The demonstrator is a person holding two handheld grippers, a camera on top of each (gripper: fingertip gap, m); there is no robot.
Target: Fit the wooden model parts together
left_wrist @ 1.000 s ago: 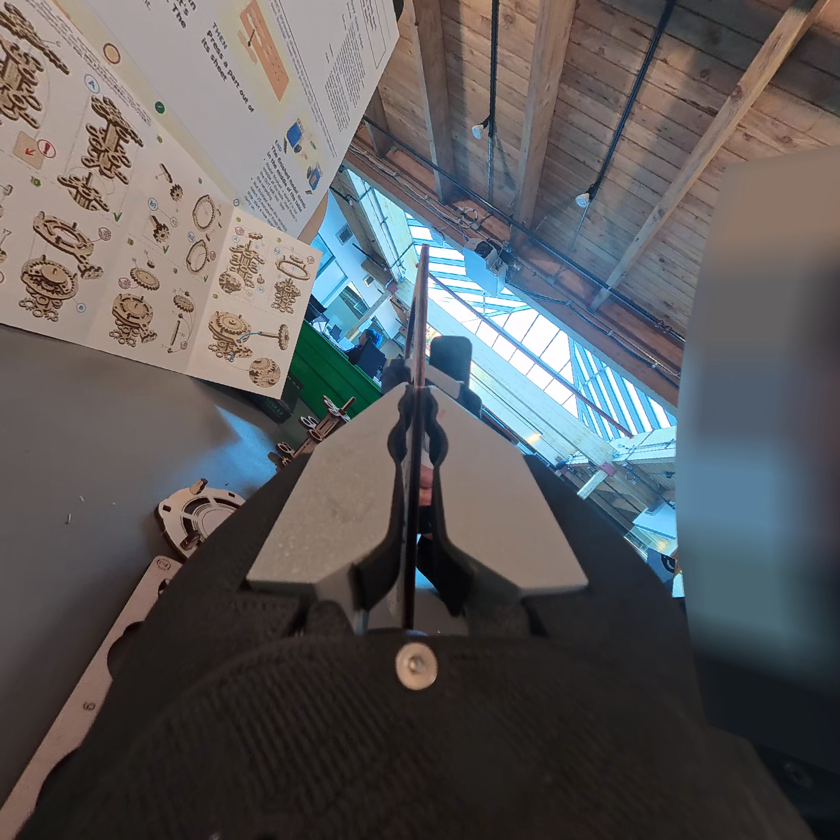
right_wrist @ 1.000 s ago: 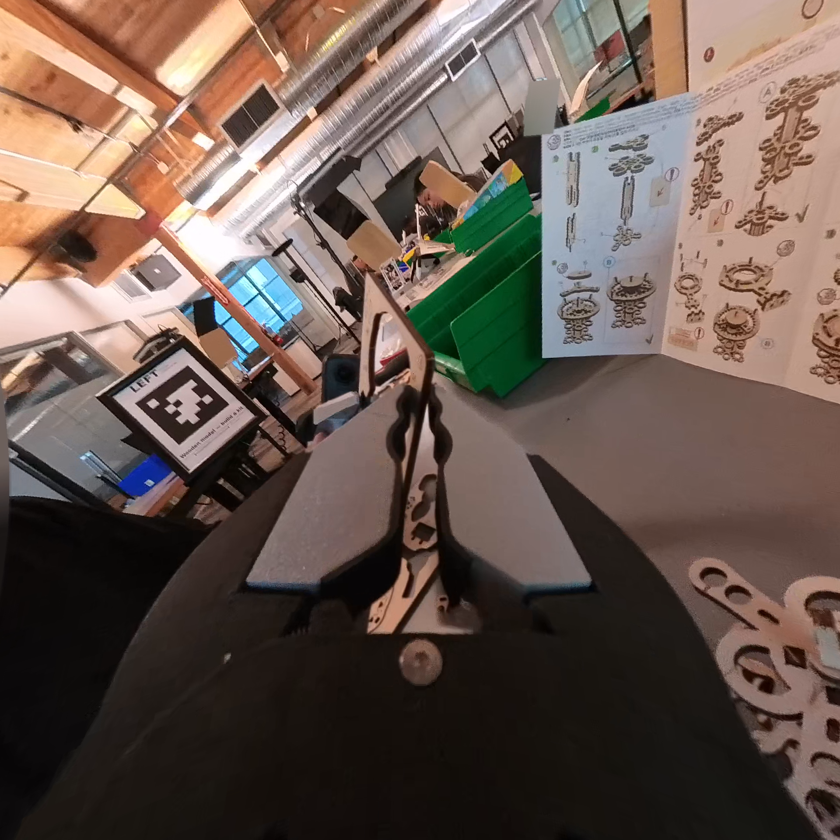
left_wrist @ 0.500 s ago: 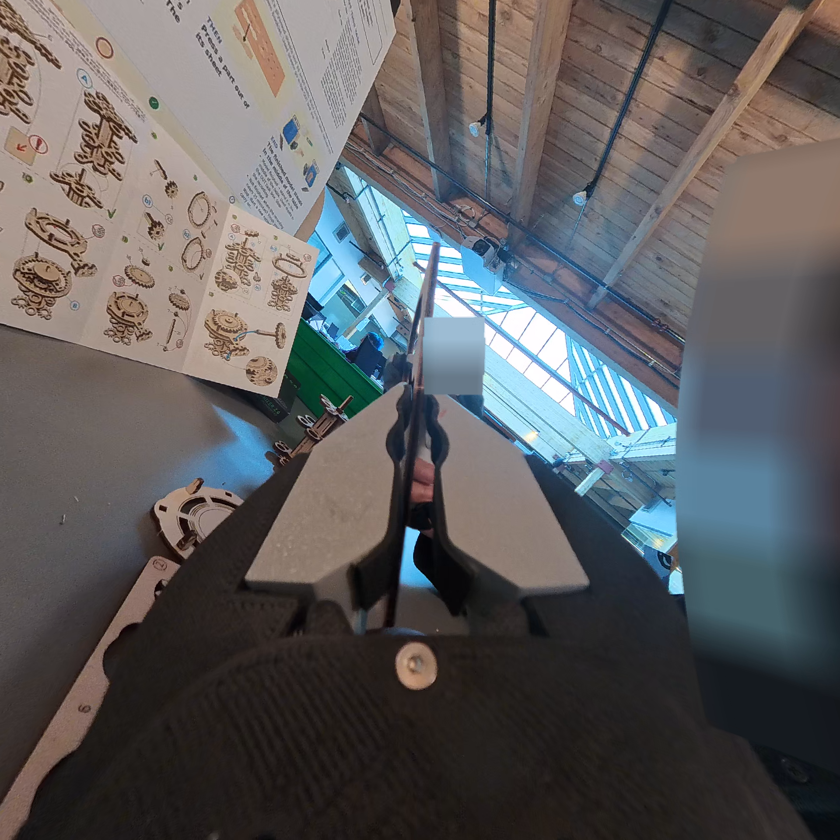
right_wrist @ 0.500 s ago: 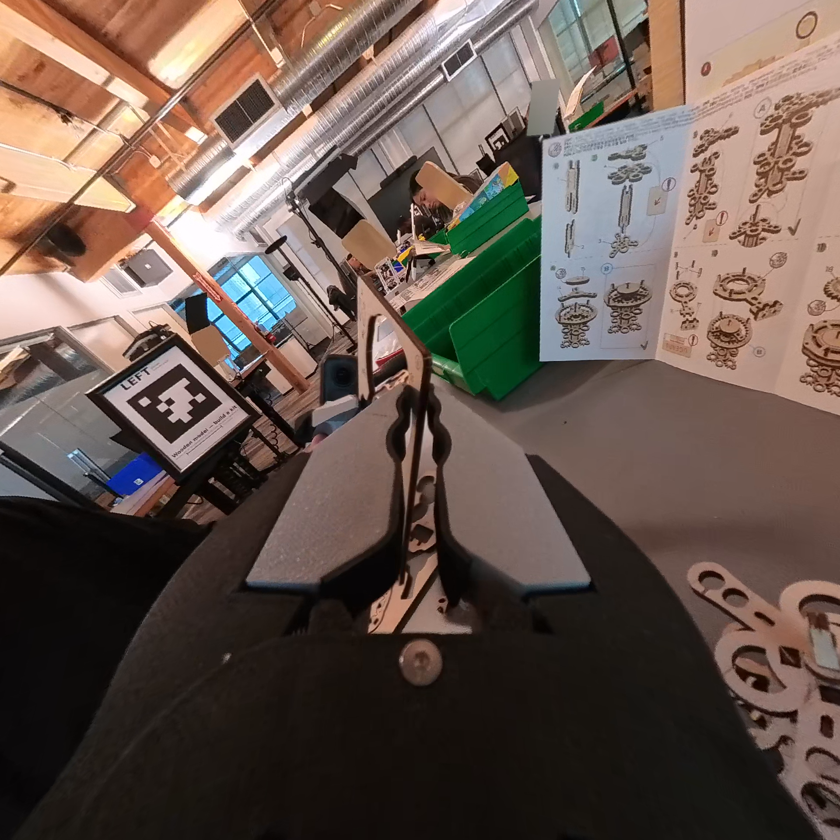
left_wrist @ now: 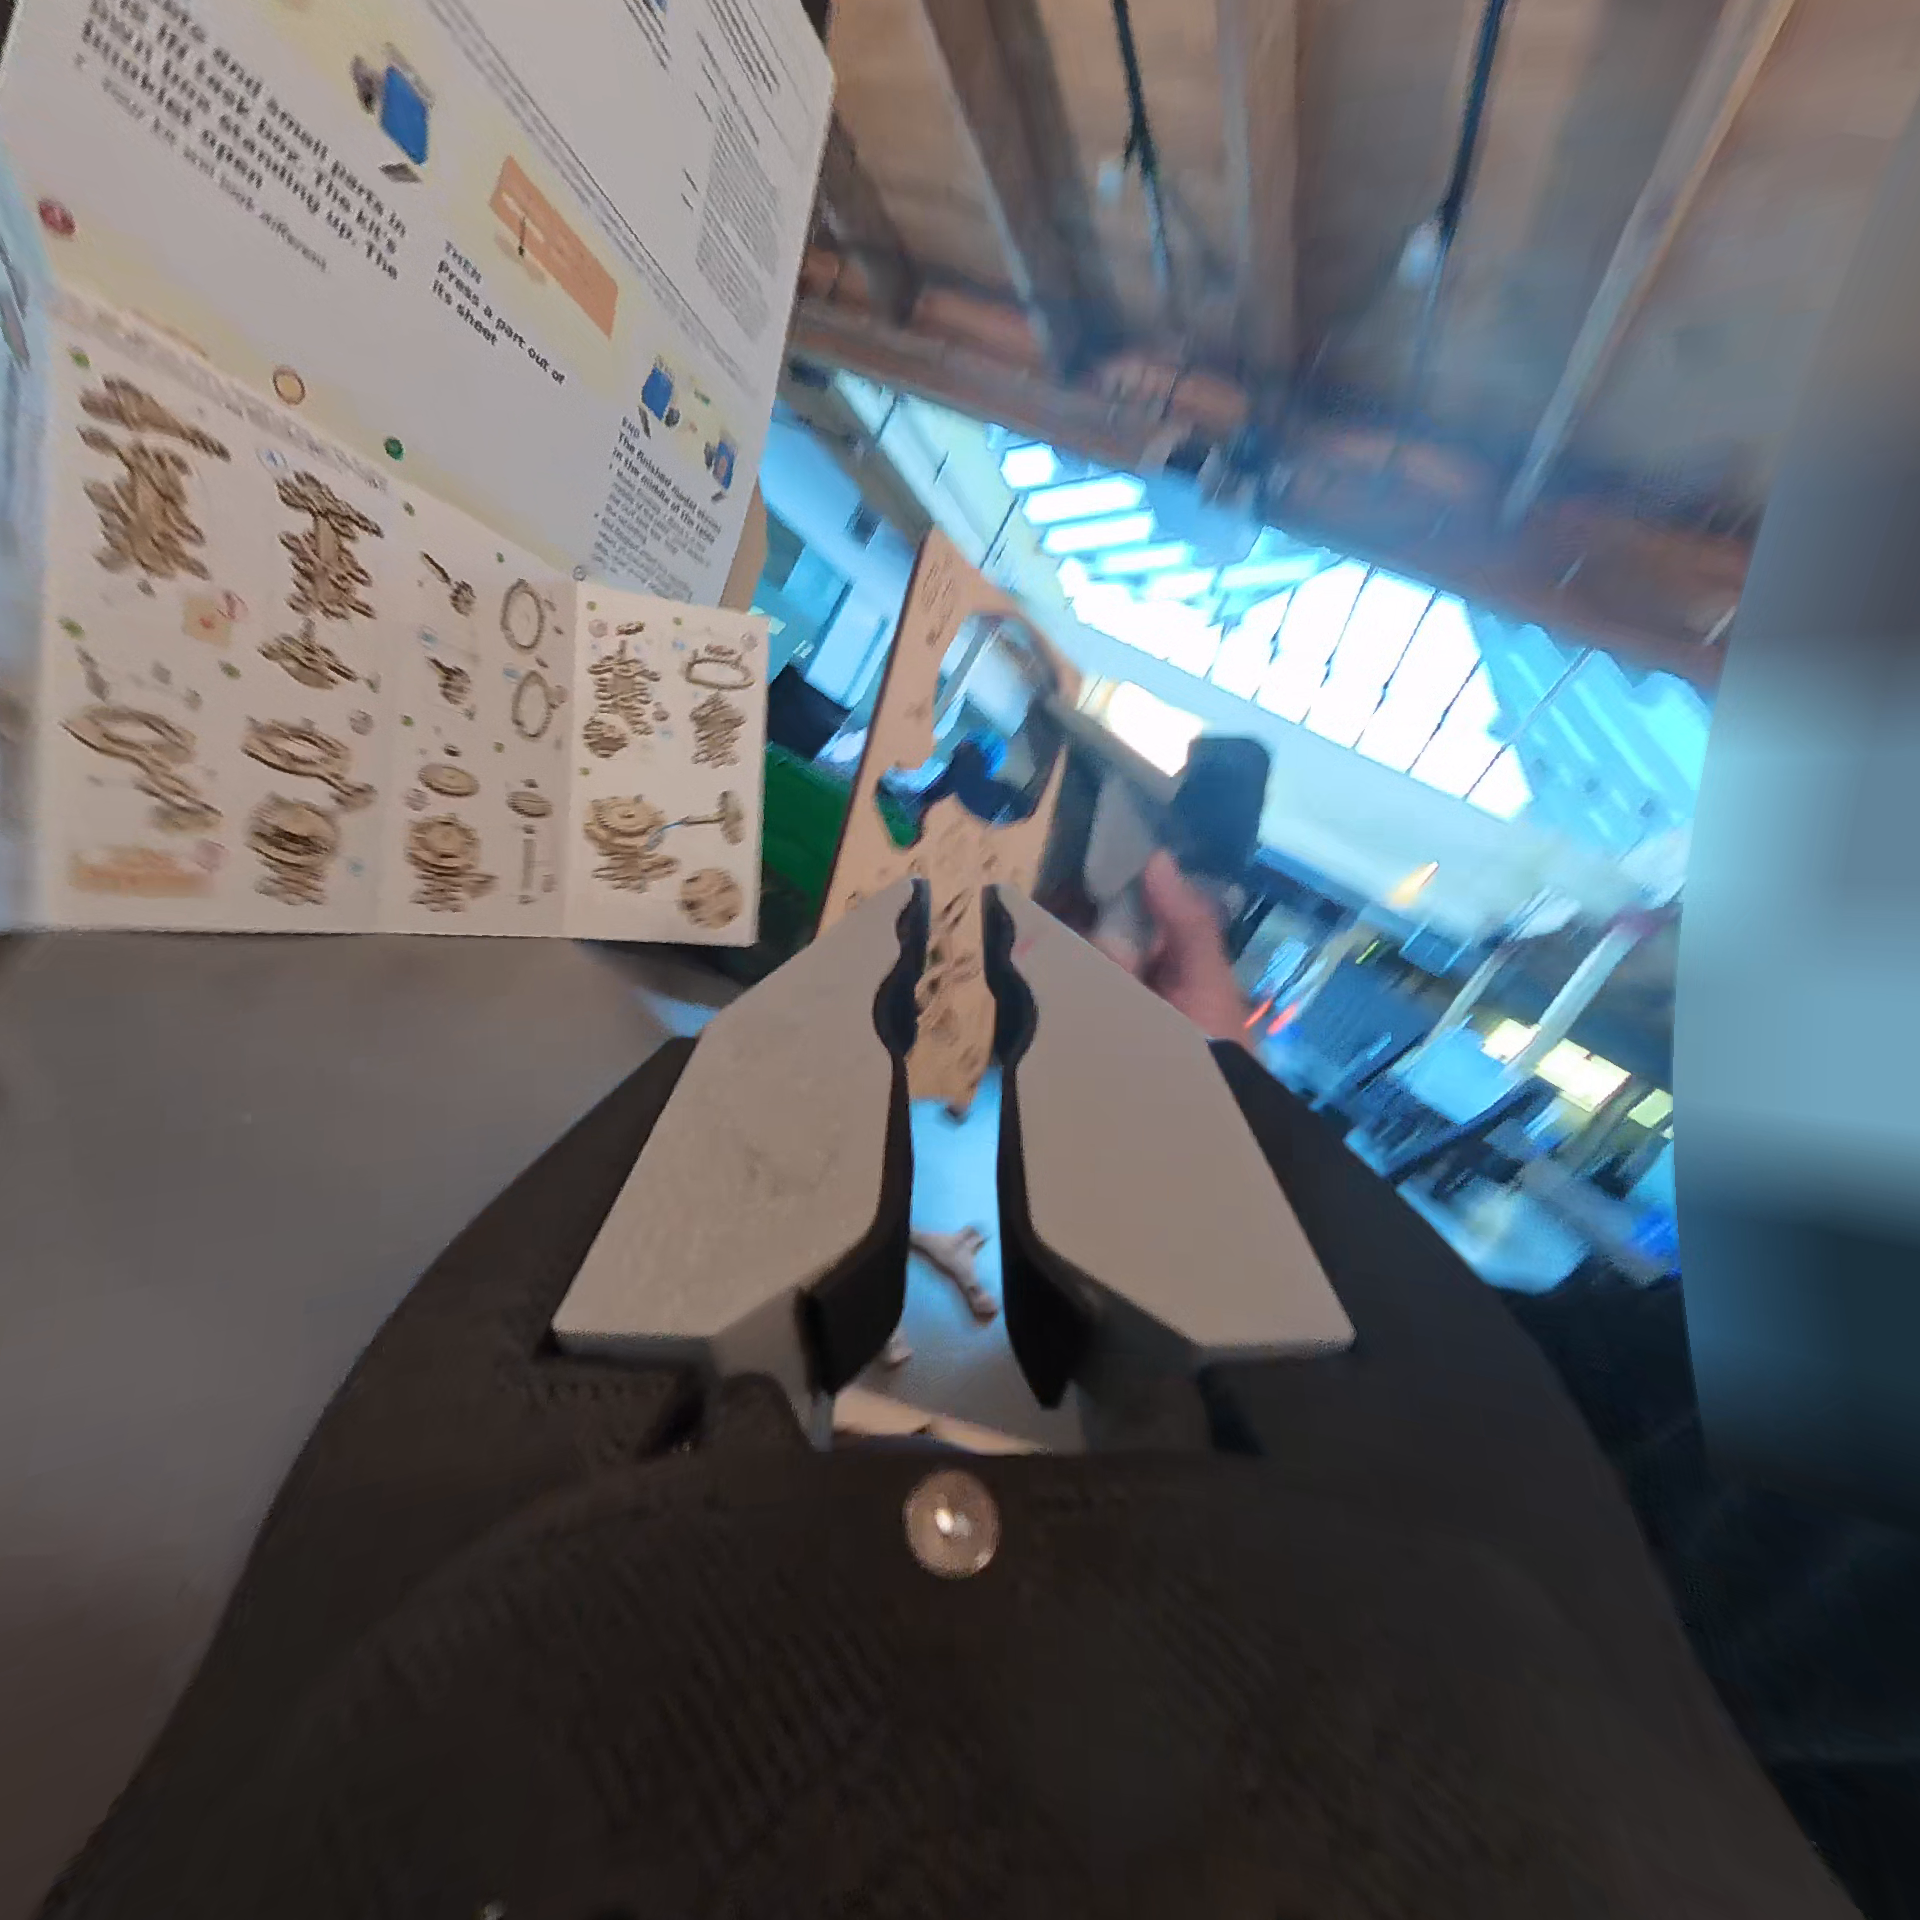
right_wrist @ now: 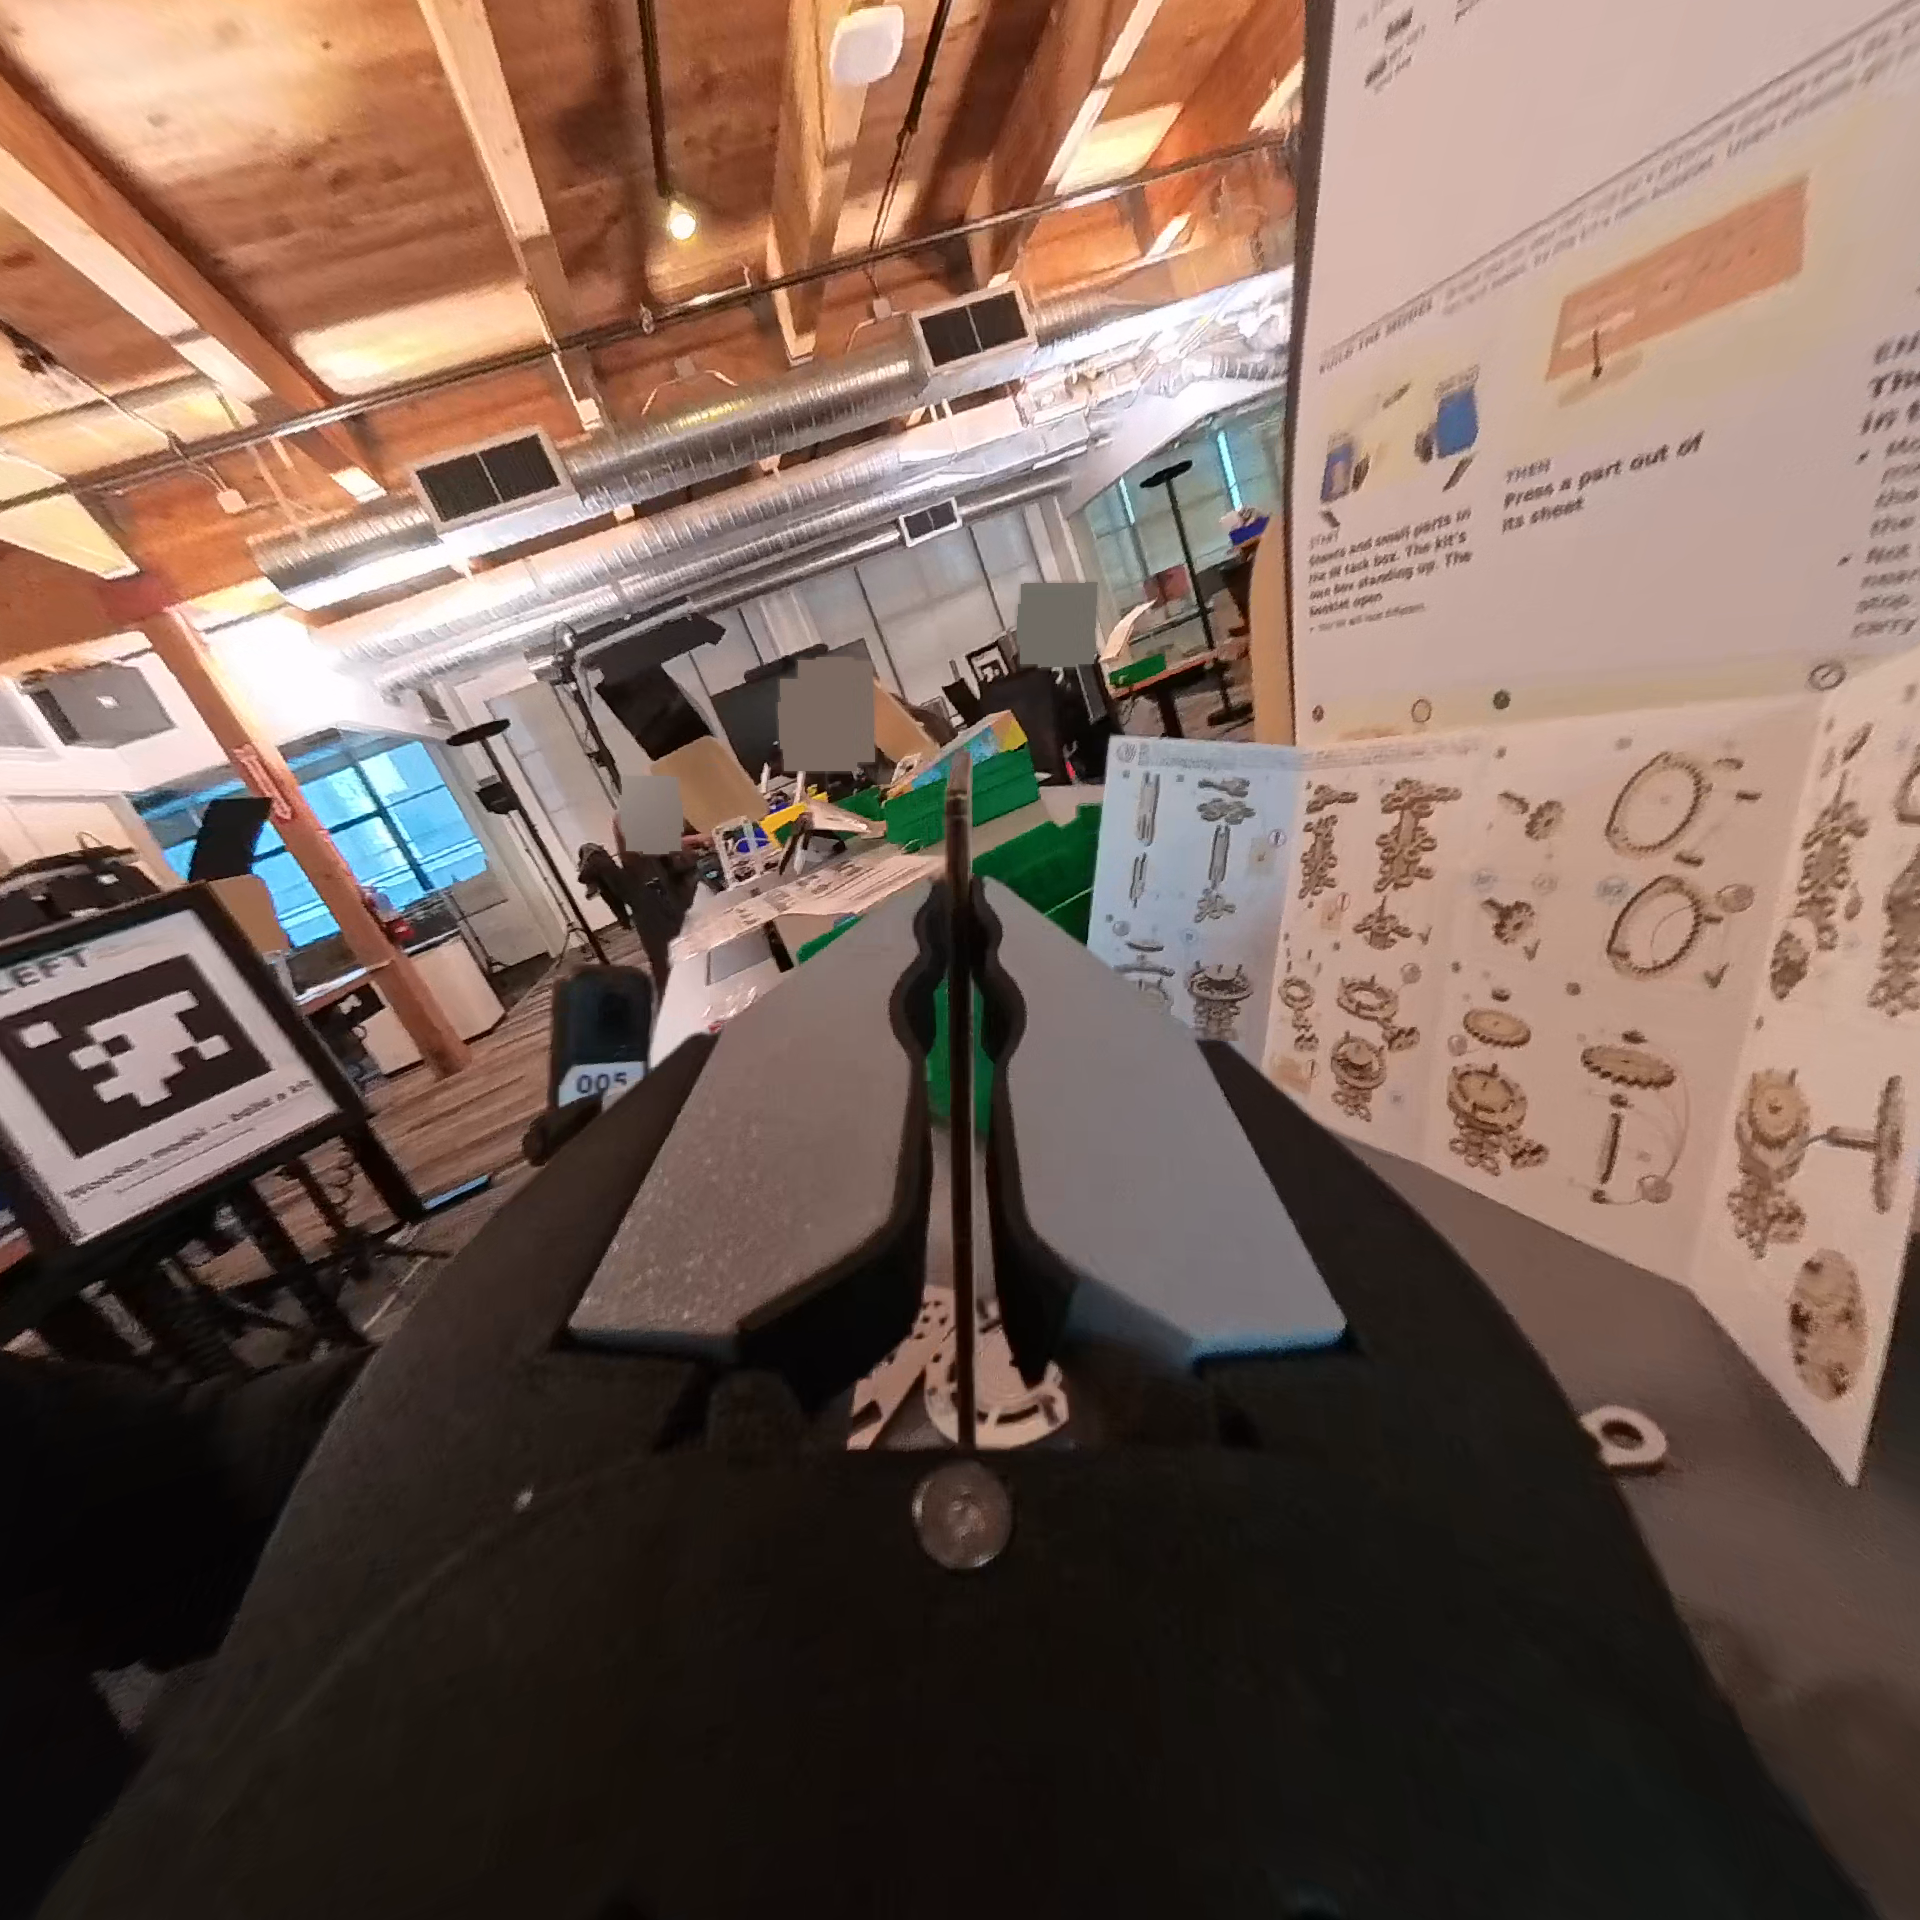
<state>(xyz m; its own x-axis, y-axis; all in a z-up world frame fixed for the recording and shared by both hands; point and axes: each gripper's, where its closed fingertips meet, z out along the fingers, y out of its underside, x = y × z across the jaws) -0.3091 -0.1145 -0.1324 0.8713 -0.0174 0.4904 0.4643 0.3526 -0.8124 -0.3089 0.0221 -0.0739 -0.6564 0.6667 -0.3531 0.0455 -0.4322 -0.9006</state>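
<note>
A thin wooden parts sheet (left_wrist: 940,675) with cut-out shapes stands upright in the air. In the left wrist view its face is tilted toward me, and its lower end hangs in the gap between my left fingers. My left gripper (left_wrist: 951,904) is open, with both jaws standing clear of the sheet. My right gripper (right_wrist: 961,904) is shut on the same sheet (right_wrist: 958,831), which shows edge-on as a dark line between its jaws. A hand on a black handle (left_wrist: 1210,800) shows behind the sheet. Pale wooden parts (right_wrist: 935,1371) lie on the table below the right jaws.
A folded instruction leaflet (left_wrist: 395,675) stands on the grey table (left_wrist: 260,1143), with a white board (left_wrist: 468,208) behind it; the leaflet also shows in the right wrist view (right_wrist: 1507,987). A small wooden ring (right_wrist: 1621,1439) lies by the leaflet's foot. Green bins (right_wrist: 1029,831) and a marker sign (right_wrist: 135,1049) stand beyond. My right fingertips sit around 15 cm from my left ones.
My left jaws have opened and let go of the sheet. The left view is blurred from motion. My right gripper has turned with the sheet, which now shows edge-on.
</note>
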